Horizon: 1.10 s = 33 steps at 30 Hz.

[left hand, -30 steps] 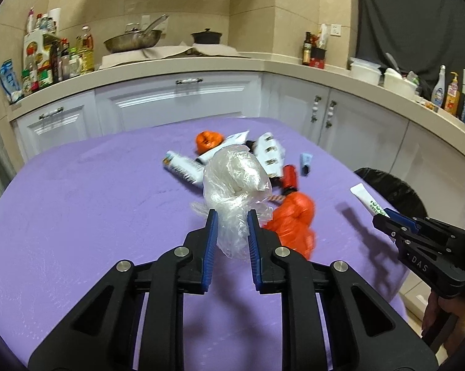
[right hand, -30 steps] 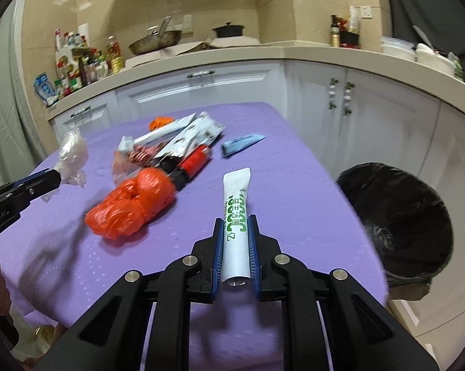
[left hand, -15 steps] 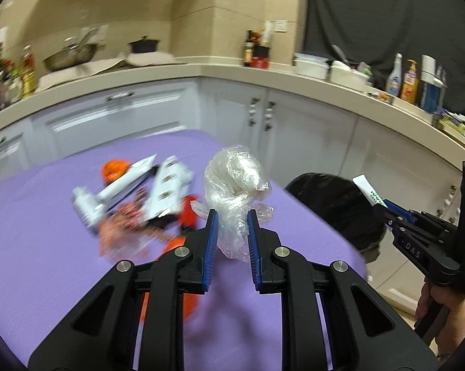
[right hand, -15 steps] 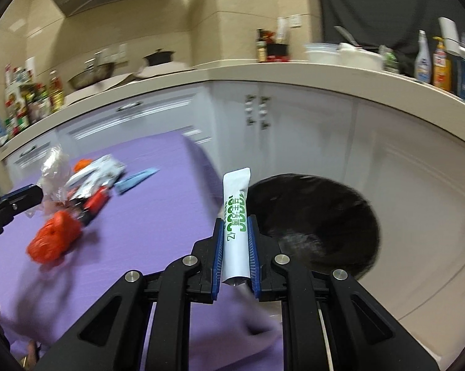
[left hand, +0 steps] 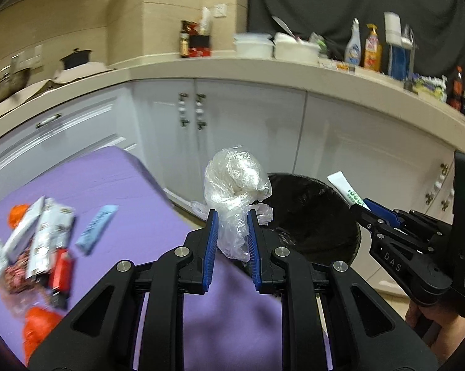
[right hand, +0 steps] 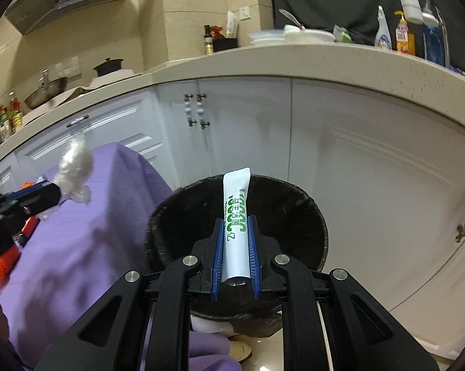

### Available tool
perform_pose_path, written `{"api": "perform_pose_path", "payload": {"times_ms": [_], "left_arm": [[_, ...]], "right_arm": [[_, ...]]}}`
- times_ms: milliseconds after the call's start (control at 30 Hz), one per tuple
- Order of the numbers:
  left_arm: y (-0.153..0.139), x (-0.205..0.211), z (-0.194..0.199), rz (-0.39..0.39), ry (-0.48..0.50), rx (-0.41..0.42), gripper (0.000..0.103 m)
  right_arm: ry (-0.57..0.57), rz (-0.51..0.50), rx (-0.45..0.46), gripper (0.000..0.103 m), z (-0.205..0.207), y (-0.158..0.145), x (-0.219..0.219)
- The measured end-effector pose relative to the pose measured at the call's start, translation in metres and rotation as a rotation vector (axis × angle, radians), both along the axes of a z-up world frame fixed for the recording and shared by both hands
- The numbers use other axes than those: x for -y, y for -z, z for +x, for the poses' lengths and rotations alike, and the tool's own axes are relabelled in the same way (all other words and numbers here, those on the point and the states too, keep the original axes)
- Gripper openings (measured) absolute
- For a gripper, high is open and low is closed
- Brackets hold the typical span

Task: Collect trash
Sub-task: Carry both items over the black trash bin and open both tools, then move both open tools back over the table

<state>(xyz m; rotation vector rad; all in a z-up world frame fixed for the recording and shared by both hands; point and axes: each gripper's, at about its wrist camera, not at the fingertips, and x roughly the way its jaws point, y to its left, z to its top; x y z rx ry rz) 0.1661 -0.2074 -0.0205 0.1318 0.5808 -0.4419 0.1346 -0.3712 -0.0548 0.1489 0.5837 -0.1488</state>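
With my right claw (right hand: 235,242) clamped on the white sachet (right hand: 236,219) over the black bin (right hand: 306,216), I'd release there, then bring the left claw (left hand: 231,236), pinching the crumpled plastic bag (left hand: 234,185), past the counter (left hand: 133,191) edge before releasing.

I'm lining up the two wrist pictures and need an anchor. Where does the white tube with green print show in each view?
Left wrist: white tube at the right edge, sticking out of the right gripper, above the black trash bin.
Right wrist: centre, upright between the gripper's blue pads, over the bin.
Shared landmark: the black trash bin beside the purple table.
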Motion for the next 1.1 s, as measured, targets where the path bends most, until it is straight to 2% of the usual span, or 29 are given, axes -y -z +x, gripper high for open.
{"api": "perform_pose_path", "payload": {"times_ms": [233, 300, 533, 600, 667, 767, 1100], "left_arm": [[0.031, 0.033, 0.027, 0.062, 0.009, -0.084, 0.019], [0.039, 0.038, 0.035, 0.061, 0.003, -0.130, 0.019], [0.046, 0.049, 0.050, 0.066, -0.004, -0.194, 0.022], [0.047, 0.050, 0.052, 0.065, -0.005, -0.198, 0.025], [0.048, 0.051, 0.052, 0.063, -0.006, -0.199, 0.027], [0.047, 0.051, 0.053, 0.053, -0.016, -0.190, 0.045], [0.026, 0.021, 0.039, 0.020, -0.052, -0.148, 0.048]], "right_arm": [[0.020, 0.036, -0.036, 0.016, 0.016, 0.024, 0.018], [0.022, 0.041, -0.048, 0.016, 0.021, 0.030, 0.022], [0.035, 0.065, -0.075, 0.019, 0.030, 0.046, 0.032], [0.040, 0.068, -0.077, 0.024, 0.032, 0.047, 0.034], [0.046, 0.068, -0.074, 0.035, 0.031, 0.047, 0.035], [0.052, 0.065, -0.068, 0.039, 0.029, 0.045, 0.035], [0.036, 0.053, -0.032, 0.042, 0.020, 0.020, 0.020]]}}
